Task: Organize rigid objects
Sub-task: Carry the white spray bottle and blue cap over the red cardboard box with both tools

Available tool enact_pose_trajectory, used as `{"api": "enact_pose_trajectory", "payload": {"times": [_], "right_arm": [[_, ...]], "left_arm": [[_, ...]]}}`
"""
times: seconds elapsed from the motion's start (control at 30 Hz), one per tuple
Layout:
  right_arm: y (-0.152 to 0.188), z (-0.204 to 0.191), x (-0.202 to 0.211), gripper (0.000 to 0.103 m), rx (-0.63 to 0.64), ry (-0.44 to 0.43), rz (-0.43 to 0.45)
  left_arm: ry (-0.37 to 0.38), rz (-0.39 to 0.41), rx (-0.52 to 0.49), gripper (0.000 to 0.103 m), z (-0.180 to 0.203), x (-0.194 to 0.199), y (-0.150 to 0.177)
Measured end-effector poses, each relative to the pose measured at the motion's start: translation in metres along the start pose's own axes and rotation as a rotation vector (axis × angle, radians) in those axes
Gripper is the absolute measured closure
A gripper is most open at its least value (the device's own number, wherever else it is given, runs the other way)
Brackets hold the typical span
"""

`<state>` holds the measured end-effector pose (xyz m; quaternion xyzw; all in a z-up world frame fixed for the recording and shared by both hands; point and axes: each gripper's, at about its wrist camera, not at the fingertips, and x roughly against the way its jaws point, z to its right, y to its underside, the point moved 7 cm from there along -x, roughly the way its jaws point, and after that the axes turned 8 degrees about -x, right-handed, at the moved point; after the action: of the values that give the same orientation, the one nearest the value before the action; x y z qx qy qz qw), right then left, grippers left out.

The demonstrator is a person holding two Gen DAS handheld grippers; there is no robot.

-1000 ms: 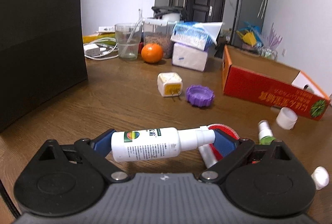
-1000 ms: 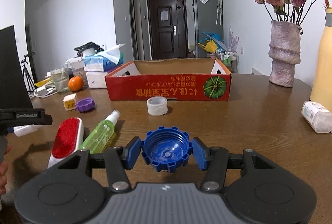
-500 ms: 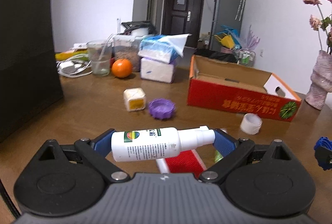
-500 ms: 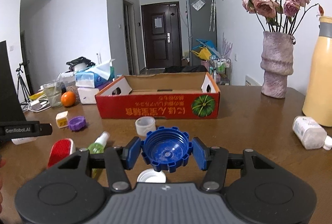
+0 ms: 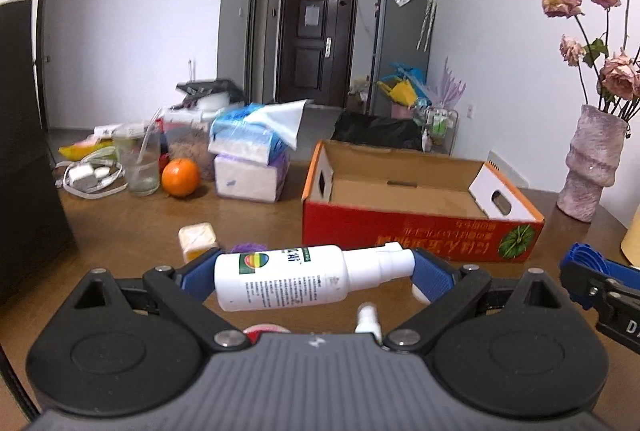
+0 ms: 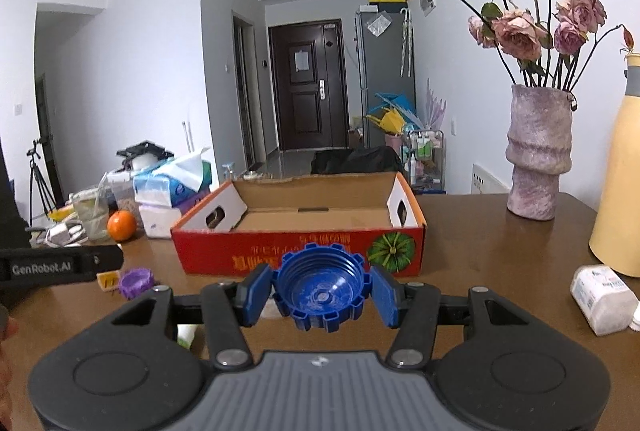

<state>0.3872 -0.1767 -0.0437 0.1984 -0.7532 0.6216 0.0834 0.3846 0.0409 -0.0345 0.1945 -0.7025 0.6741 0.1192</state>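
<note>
Left gripper [image 5: 316,273] fingers clamp a white spray bottle [image 5: 288,277] lengthwise, lower centre of frame. Right gripper [image 6: 320,289] fingers pinch a blue cap [image 6: 320,289], lower centre, before the red box [image 6: 304,255] on the desk [image 6: 492,251].

One cardboard box [image 6: 298,255]; two ridged caps, blue [image 6: 320,289] and purple [image 6: 136,281]; one orange [image 5: 181,177]; one vase [image 6: 538,161].
</note>
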Motion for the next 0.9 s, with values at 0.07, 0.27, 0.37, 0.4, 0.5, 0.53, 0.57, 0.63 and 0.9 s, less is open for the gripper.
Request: {"api": "enact_pose_trajectory", "payload": {"times": [0.07, 0.27, 0.37, 0.4, 0.5, 0.53, 0.57, 0.63, 0.9], "right_arm": [[-0.005, 0.002, -0.006, 0.05, -0.016, -0.002, 0.012], [-0.019, 0.009, -0.027, 0.05, -0.03, -0.01, 0.012], [-0.023, 0.01, -0.038, 0.05, -0.02, -0.015, 0.008], [-0.024, 0.011, -0.042, 0.05, -0.017, -0.017, 0.005], [-0.03, 0.012, -0.05, 0.05, -0.008, -0.013, 0.011], [-0.033, 0.011, -0.051, 0.05, -0.005, -0.015, 0.017], [-0.035, 0.009, -0.052, 0.05, 0.0, -0.017, 0.023], [-0.038, 0.007, -0.053, 0.05, 0.012, -0.019, 0.038], [-0.043, 0.001, -0.064, 0.05, 0.038, -0.01, 0.046]], "left_arm": [[-0.004, 0.02, 0.005, 0.004, 0.003, -0.002, -0.008], [-0.025, 0.082, -0.001, 0.004, 0.013, -0.014, -0.032], [-0.025, 0.096, 0.004, 0.004, 0.017, -0.022, -0.04], [-0.026, 0.101, 0.008, 0.004, 0.018, -0.025, -0.043], [-0.025, 0.107, 0.006, 0.004, 0.02, -0.034, -0.048], [-0.028, 0.112, 0.004, 0.004, 0.021, -0.035, -0.049], [-0.028, 0.117, 0.001, 0.004, 0.021, -0.036, -0.051], [-0.024, 0.129, -0.004, 0.004, 0.022, -0.037, -0.054], [-0.002, 0.141, -0.014, 0.004, 0.025, -0.046, -0.061]]}}
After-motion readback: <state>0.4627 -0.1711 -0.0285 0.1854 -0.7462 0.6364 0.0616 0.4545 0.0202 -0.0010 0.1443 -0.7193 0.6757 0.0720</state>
